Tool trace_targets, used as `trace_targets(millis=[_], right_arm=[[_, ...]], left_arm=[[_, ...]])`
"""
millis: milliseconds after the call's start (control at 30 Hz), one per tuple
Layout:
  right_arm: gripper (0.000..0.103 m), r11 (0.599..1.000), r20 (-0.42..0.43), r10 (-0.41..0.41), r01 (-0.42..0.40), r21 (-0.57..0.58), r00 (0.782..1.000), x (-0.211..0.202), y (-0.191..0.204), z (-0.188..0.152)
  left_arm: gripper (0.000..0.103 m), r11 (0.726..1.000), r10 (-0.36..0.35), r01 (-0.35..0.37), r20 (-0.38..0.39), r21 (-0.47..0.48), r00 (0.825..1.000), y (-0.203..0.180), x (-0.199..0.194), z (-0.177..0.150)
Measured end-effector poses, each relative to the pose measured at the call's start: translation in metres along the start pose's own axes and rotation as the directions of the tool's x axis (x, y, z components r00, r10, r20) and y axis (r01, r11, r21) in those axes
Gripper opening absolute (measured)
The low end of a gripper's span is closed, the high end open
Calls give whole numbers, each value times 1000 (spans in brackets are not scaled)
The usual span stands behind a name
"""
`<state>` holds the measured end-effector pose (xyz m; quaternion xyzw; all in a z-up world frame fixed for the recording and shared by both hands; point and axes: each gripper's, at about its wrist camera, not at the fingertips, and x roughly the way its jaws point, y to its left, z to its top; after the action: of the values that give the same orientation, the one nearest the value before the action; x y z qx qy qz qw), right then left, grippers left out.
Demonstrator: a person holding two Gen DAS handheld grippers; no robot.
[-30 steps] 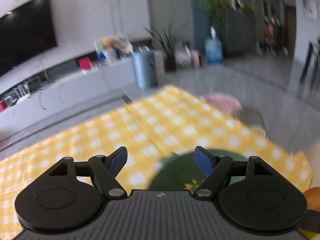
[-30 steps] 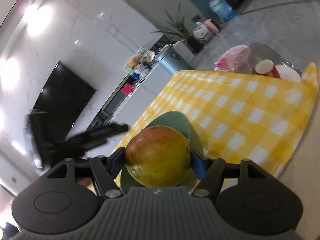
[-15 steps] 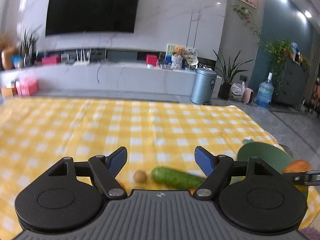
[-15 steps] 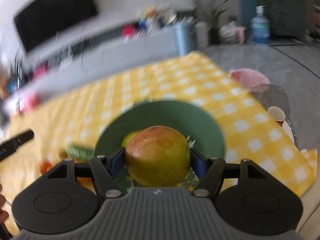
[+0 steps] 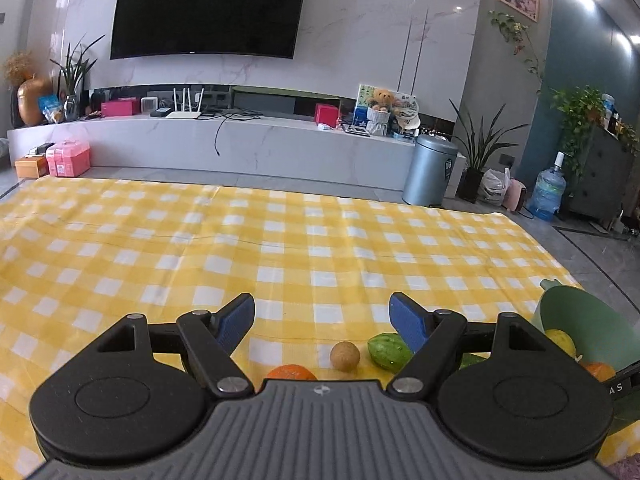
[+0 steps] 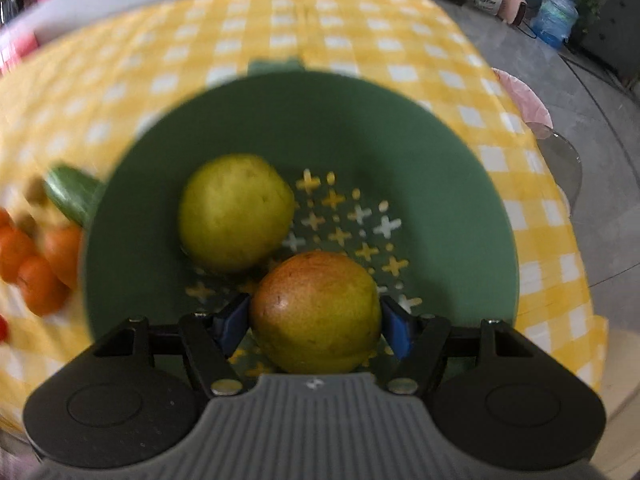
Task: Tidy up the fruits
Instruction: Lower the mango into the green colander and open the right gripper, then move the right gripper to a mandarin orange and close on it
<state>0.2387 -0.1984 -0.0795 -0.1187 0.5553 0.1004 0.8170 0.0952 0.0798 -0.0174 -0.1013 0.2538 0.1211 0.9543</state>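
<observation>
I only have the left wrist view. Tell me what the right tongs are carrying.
Observer: The right tongs are shut on a red-green mango.
Operator: Say where it is relative to the bowl.
Observer: Over the green bowl, near its front; I cannot tell if it touches the bottom.
Operator: Report what is inside the bowl.
Observer: One yellow-green fruit lies on the perforated bottom, left of center and behind the mango.
Operator: List what sits left of the bowl.
Observer: Several oranges lie on the cloth, blurred.
</observation>
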Motion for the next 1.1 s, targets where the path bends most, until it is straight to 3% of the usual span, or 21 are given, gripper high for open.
trace_targets(millis=[133,200,267,333,500,633,733,867,933,1000,1100], right_arm=[[66,999,-35,-15,16,42,999,1,0,7],[71,999,-35,-43,44,25,998,2,4,8],[85,996,-31,-91,91,-2,995,2,9,11],[86,994,-7,-108,108,4,994,-3,10,11],[95,995,33,-49,46,83,998,-21,7,10],[95,978,84,-74,55,202,994,-40,1,9],[95,962,146,-49,8,273,988,-62,-1,7],[99,944,255,-30,-57,326,966,-100,2,3],[99,932,310,17,-127,338,950,-119,8,0],[99,910,368,79,-218,352,926,-134,17,-2],[99,870,448,191,-362,334,873,-144,43,-10]], left_arm=[[90,1000,-7,7,3,-5,1000,1,0,0],[90,1000,-17,17,3,-8,1000,2,0,1],[90,1000,-21,21,5,-9,1000,3,-2,1],[90,1000,-24,24,5,-19,1000,4,-1,2],[90,995,-93,94,11,-41,996,5,-8,5],[90,996,-66,67,17,-61,998,8,-11,7],[90,995,-59,61,23,-73,998,15,-16,12],[90,998,-1,2,14,-56,1000,29,-22,20],[90,997,24,-25,-18,-67,1000,39,-24,23],[90,996,18,-26,-84,-90,996,51,-27,25],[90,990,-8,-17,-175,-138,985,68,-30,24]])
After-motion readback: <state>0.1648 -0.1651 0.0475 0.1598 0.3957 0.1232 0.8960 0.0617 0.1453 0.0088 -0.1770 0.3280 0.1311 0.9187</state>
